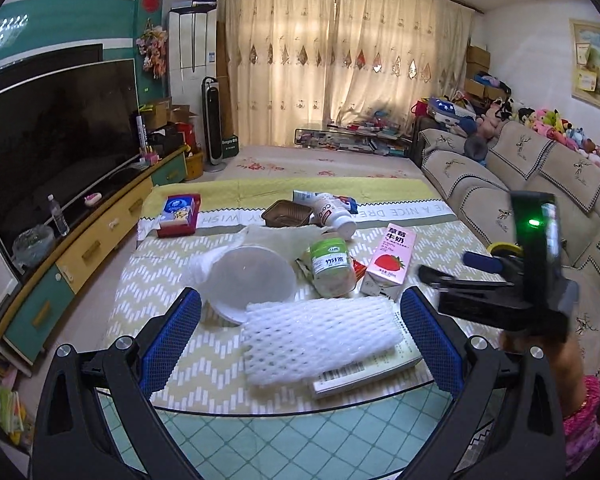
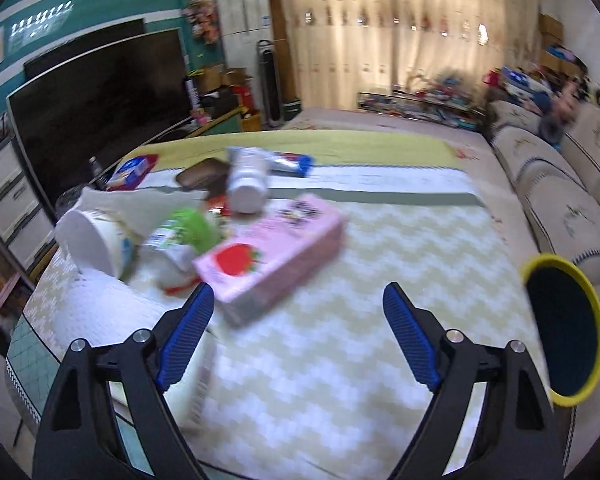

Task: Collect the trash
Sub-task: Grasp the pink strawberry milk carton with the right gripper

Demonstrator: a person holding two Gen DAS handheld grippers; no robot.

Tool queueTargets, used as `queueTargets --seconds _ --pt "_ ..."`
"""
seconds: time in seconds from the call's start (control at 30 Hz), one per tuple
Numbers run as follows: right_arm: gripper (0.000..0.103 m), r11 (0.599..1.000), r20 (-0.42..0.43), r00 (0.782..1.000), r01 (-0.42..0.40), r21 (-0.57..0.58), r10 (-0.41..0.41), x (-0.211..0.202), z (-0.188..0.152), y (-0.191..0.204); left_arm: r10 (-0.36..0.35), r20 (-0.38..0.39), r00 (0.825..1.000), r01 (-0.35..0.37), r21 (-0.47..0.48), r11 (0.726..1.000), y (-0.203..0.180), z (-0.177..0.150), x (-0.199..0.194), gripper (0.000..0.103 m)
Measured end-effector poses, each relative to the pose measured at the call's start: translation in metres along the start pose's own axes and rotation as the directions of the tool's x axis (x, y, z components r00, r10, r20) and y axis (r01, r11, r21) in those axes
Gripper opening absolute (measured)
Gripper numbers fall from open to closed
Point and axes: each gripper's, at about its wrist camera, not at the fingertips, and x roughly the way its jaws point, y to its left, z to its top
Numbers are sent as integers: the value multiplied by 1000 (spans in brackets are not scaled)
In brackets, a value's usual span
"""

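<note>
Trash lies scattered on the cloth-covered table [image 1: 172,280]. A white foam net [image 1: 320,336] rests on a book [image 1: 372,372], between the wide-apart fingers of my left gripper [image 1: 300,294], which is open and touches nothing. Behind the net are a clear plastic lid [image 1: 248,276], a green-capped bottle [image 1: 330,264], a pink strawberry milk carton [image 1: 388,260] and a white bottle [image 1: 336,214]. My right gripper [image 2: 298,292] is open above the cloth, just in front of the pink carton [image 2: 268,256]. A yellow-rimmed dark bin [image 2: 560,328] stands at the right.
A brown tray [image 1: 286,213], a red box [image 1: 178,214] and a blue wrapper [image 2: 290,162] lie at the table's far side. A paper cup [image 2: 96,240] lies on its side. A sofa [image 1: 520,184] runs along the right, a TV [image 1: 60,140] on a cabinet along the left.
</note>
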Motion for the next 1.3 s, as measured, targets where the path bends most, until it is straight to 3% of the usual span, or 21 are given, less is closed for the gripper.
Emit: queueTargets --seconds 0.3,0.63,0.9,1.03,1.17,1.3 --pt "85 998 -92 995 49 26 -47 45 12 18 -1 -16 1000 0 -38 999 12 -5 6 98" --pt "92 992 -119 987 119 44 -113 60 12 18 -22 -36 999 21 -26 999 5 -12 17 98" --pt "92 967 -77 975 218 132 -209 27 2 -53 -36 -46 998 34 -36 999 5 -15 29 98" --pt "92 976 -34 988 156 155 -152 17 3 -72 -48 -48 998 47 -26 999 0 -16 32 98" --pt "92 986 -51 993 108 125 -102 26 2 -69 -50 -44 998 50 -13 999 -4 -17 32 98" --pt "92 989 -73 991 114 91 -108 42 0 -55 -56 -46 997 55 -26 998 -3 -17 32 98"
